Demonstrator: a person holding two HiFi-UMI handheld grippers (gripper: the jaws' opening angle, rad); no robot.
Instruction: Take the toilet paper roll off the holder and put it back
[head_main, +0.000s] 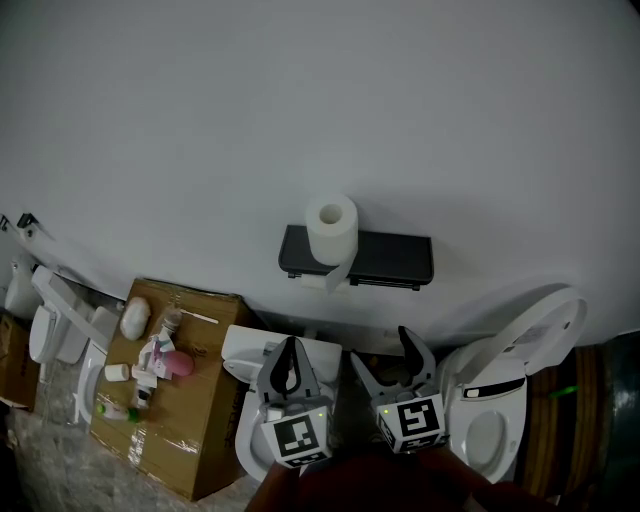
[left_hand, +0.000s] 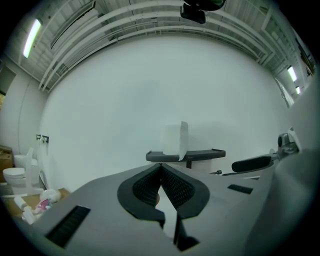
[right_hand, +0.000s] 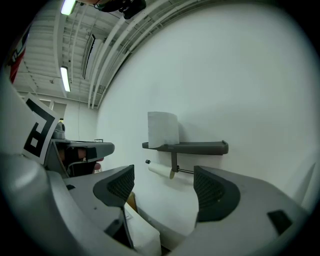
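A white toilet paper roll (head_main: 331, 227) stands upright on top of a black wall-mounted holder shelf (head_main: 385, 258), with a loose tail hanging over the shelf's front. The right gripper view shows the roll (right_hand: 162, 129) on the shelf (right_hand: 195, 147), and a bar with a white spindle (right_hand: 161, 170) beneath. Both grippers hang below the holder, well apart from it. My left gripper (head_main: 291, 343) is shut with nothing between its tips (left_hand: 161, 165). Open and empty, my right gripper (head_main: 383, 349) points up toward the shelf (right_hand: 162, 187).
A white toilet (head_main: 505, 395) with its lid up stands at the lower right. Another toilet's tank (head_main: 250, 352) sits under my left gripper. A cardboard box (head_main: 190, 435) with bottles and small items stands at the left, more white toilets (head_main: 55, 325) beyond it.
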